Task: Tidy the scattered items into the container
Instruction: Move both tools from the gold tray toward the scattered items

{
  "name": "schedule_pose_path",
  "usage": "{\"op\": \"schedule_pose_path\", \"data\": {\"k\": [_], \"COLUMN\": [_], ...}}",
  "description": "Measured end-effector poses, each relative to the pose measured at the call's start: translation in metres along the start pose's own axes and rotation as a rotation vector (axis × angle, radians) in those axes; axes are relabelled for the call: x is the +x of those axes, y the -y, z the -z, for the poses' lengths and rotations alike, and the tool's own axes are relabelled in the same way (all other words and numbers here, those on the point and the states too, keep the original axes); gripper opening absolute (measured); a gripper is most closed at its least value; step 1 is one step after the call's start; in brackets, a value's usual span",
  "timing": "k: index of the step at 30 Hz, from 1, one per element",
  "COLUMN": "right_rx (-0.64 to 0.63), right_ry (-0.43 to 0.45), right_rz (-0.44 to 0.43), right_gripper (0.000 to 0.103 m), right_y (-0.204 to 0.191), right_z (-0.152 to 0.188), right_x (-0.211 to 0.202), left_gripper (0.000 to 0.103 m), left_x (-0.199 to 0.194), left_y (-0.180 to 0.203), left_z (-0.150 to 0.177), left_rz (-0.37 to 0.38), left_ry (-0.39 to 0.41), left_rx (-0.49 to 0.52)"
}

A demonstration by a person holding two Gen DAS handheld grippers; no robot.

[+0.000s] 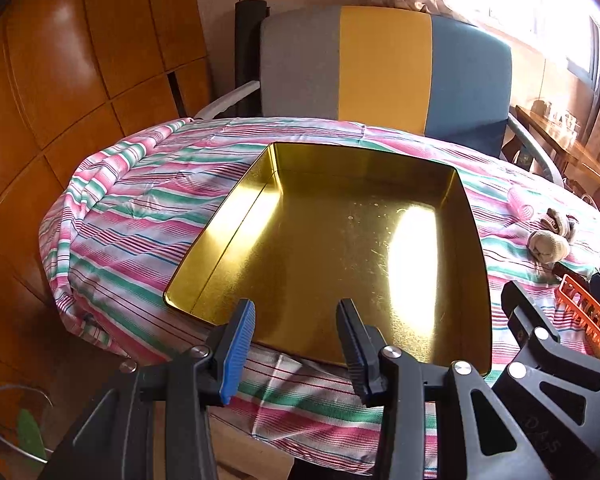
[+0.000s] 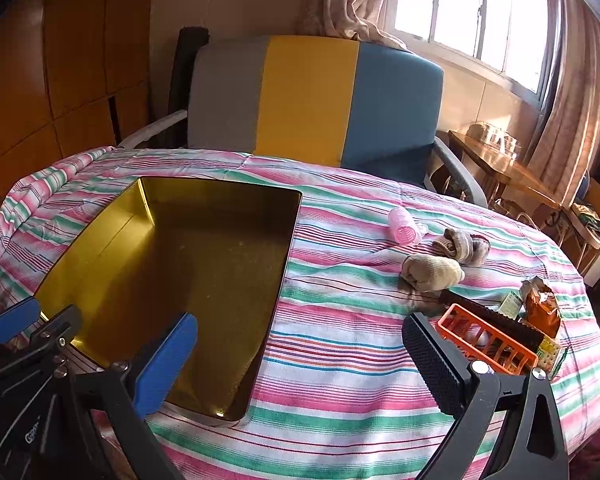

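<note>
Left wrist view: left gripper [image 1: 296, 322] hovered at the near rim of the gold tin tray [image 1: 236, 216], jaws parted a little, nothing between the blue pads, tips poised over the near edge and not seen to touch it. Tray sat flat on the striped tablecloth [image 1: 140, 208], bare inside, with a bright glare on its floor. Off to the right of the tray, well apart from this gripper: a beige sock [image 1: 548, 246] and part of an orange plastic rack [image 1: 584, 312].

Right wrist view: right gripper [image 2: 300, 354] stood wide apart, gripping nothing, held above the cloth just right of the tray's [image 2: 100, 232] near corner. Blue pad overlapped the tray's near right edge in the picture; black pad [image 2: 432, 360] lay close beside the orange rack [image 2: 488, 344]. Beyond the rack: a dark brush-like bar [image 2: 496, 320], an orange snack packet [image 2: 544, 308], a small green-and-white carton [image 2: 512, 302]. Farther away, near the middle of the table: two balled socks [image 2: 432, 272] and a pink hair roller [image 2: 402, 230], all outside the tray. Behind the table, a grey, yellow and blue chair [image 2: 308, 100].
</note>
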State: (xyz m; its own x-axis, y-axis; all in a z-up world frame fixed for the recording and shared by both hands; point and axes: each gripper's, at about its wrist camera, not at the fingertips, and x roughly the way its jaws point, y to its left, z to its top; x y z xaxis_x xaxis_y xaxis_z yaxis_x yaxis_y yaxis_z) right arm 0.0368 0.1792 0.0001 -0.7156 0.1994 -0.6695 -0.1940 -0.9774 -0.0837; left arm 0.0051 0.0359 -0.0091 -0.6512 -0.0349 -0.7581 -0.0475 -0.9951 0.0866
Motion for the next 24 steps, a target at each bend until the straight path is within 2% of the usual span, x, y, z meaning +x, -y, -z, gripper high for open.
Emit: {"op": "schedule_pose_path", "data": {"k": [24], "right_rx": [0.064], "right_ry": [0.001], "right_rz": [0.055], "right_gripper": [0.103], "right_y": [0.041], "right_z": [0.008], "right_x": [-0.005], "left_gripper": [0.043], "left_x": [-0.008], "left_y": [0.035], "left_z": [-0.001], "left_rz": [0.046], "left_ry": [0.000], "left_rx": [0.070]}}
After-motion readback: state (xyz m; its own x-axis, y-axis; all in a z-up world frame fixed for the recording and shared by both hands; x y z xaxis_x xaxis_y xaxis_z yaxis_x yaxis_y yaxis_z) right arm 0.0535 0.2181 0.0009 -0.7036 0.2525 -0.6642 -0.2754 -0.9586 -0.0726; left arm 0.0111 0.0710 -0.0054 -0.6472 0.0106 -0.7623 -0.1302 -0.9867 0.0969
